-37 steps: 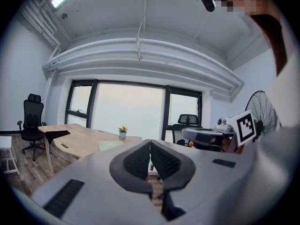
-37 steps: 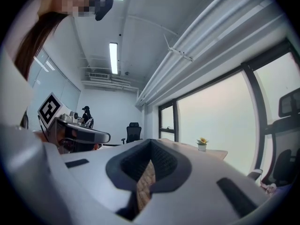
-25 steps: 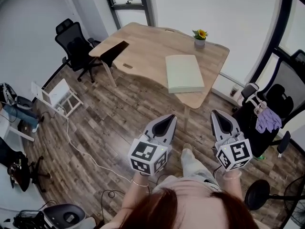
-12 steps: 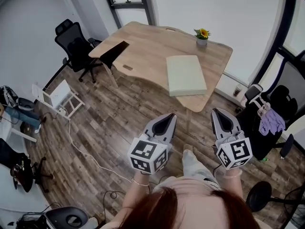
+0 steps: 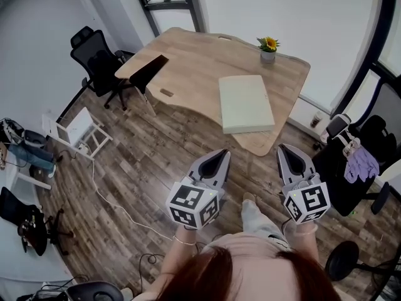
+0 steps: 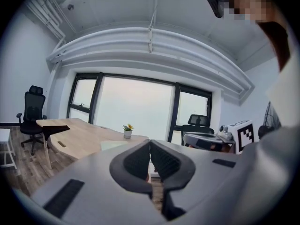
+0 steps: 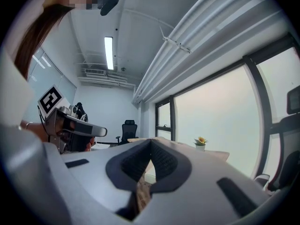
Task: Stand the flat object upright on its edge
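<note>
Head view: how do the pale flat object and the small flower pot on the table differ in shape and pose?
The pale flat object is a wide, thin rectangle; the flower pot is small, with a yellow flower. The flat object lies on its broad face; the flower pot stands upright. The flat object is by the near edge, the flower pot by the far edge. Both rest on the wooden table.

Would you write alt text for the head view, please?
A person holds the left gripper and right gripper, both shut and empty, above a wood floor. Ahead, a flat pale object lies on a wooden table near a potted flower.
</note>
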Demonstrator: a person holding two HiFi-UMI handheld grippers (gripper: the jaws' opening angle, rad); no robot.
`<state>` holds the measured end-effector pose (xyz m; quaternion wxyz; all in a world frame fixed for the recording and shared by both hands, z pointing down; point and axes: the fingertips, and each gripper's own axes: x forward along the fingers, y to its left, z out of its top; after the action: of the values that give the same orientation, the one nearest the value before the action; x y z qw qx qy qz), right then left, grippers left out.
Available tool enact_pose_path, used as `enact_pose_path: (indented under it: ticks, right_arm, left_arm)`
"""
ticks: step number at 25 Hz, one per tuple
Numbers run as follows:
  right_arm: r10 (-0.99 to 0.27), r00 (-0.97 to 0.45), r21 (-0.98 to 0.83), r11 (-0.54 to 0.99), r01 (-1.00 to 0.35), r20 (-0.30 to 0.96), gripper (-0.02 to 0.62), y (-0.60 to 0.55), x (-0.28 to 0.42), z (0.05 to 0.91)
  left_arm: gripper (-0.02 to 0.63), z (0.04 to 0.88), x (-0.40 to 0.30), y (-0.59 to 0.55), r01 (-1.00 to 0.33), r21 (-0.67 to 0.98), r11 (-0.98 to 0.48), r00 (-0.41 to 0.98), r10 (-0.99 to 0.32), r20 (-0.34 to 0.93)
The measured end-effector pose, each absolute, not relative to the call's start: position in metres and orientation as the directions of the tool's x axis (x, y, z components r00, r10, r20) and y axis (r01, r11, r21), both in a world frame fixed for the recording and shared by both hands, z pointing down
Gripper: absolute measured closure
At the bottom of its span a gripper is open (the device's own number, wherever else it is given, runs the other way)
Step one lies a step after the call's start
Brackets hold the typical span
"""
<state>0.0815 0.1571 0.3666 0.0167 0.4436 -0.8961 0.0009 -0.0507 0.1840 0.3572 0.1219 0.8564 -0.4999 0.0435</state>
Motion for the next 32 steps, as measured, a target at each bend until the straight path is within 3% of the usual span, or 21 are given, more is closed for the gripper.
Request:
enact_pose_path:
  ticks: [32]
  right_arm:
    - [-0.795,-0.602,0.076,0.606,-0.792,0.068,0.595,-0.027,0.091,0.366]
  left_arm:
    - [0.594,0.357,-0.052,0.013,-0.916,0.147,-0.374,0.4,-0.886,0.236]
